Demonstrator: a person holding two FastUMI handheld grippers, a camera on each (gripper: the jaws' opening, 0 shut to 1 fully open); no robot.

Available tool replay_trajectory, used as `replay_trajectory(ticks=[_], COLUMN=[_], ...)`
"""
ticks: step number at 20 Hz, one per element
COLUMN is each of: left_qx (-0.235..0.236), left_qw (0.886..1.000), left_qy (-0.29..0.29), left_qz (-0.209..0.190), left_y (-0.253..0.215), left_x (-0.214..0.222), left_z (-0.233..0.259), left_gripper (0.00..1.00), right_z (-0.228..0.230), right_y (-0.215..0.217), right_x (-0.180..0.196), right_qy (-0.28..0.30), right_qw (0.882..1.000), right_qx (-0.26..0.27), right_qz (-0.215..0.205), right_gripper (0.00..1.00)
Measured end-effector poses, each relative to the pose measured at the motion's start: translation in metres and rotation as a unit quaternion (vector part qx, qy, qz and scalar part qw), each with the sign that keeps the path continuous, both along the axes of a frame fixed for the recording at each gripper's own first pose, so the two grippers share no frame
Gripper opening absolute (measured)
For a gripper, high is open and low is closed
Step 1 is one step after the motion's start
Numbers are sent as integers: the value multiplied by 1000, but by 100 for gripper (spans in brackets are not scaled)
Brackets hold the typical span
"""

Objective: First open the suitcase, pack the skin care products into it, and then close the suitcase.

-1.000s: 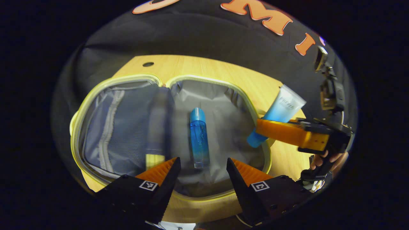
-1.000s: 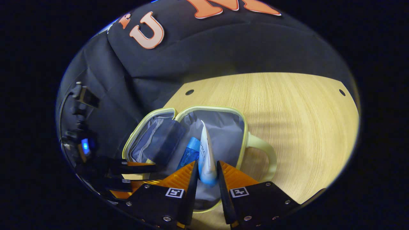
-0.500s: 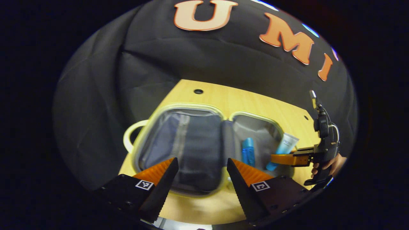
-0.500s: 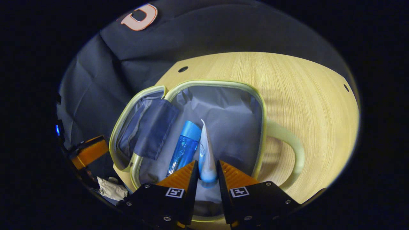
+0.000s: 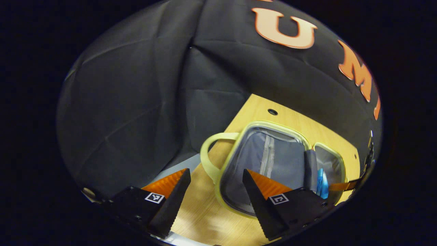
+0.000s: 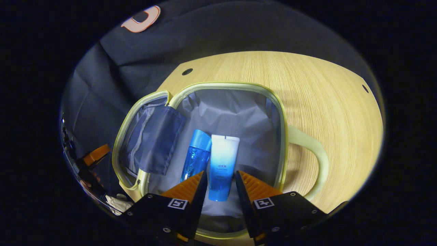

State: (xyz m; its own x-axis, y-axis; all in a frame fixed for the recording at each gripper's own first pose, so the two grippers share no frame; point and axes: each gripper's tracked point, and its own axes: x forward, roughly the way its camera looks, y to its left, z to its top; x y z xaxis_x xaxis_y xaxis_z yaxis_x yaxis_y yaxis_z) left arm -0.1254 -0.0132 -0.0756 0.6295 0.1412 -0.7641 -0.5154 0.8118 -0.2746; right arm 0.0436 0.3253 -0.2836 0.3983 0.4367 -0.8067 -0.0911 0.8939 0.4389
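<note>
In the right gripper view the spread right claw (image 6: 218,181) flanks a tube (image 6: 222,164) beside a bottle (image 6: 195,156) in the open suitcase (image 6: 282,112); the left claw (image 5: 216,184), spread too, hangs over its outer rim.

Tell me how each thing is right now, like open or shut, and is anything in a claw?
Suitcase: open, lying flat on the table.
Blue bottle: lying inside the suitcase.
Tube: lying flat beside the bottle, let go.
Right claw: open, fingers either side of the tube.
Left claw: open, holding nothing, by the suitcase handle.
</note>
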Motion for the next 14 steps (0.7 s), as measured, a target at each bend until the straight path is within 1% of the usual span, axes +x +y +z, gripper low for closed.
replay_trajectory(ticks=[1, 4, 5, 6, 7, 9, 10, 11, 12, 14], left_qx=[-16, -59, -79, -109, -147, -233, -249, -255, -267, -307], left_qw=[1000, 997, 994, 990, 982, 961, 955, 952, 948, 935], left_qy=[-6, -20, -26, -31, -46, -46, -47, -45, -43, -57], left_qz=[14, 54, 71, 87, 105, 139, 154, 165, 170, 168], left_y=[8, 29, 36, 38, 37, 33, 36, 39, 38, 32], left_x=[2, 7, 12, 18, 24, 22, 24, 25, 28, 34], left_z=[-1, -7, -11, -20, -27, -37, -49, -59, -66, -66], left_gripper=[95, 95, 95, 95, 95, 95, 94, 85, 80, 79], right_z=[7, 30, 37, 42, 43, 42, 45, 52, 61, 79], right_y=[-5, -28, -38, -49, -62, -85, -94, -101, -108, -120], right_x=[-3, -4, -4, -3, -4, -6, -8, -6, -4, -1], right_qy=[-12, -55, -70, -85, -97, -112, -120, -135, -152, -183], right_qw=[1000, 998, 997, 996, 993, 989, 987, 984, 982, 975], right_qx=[-2, -20, -30, -40, -59, -95, -104, -108, -111, -112], right_qz=[0, -5, -9, -14, -17, -20, -22, -29, -36, -54], right_gripper=[60, 77, 80, 84, 87, 90, 92, 92, 93, 94])
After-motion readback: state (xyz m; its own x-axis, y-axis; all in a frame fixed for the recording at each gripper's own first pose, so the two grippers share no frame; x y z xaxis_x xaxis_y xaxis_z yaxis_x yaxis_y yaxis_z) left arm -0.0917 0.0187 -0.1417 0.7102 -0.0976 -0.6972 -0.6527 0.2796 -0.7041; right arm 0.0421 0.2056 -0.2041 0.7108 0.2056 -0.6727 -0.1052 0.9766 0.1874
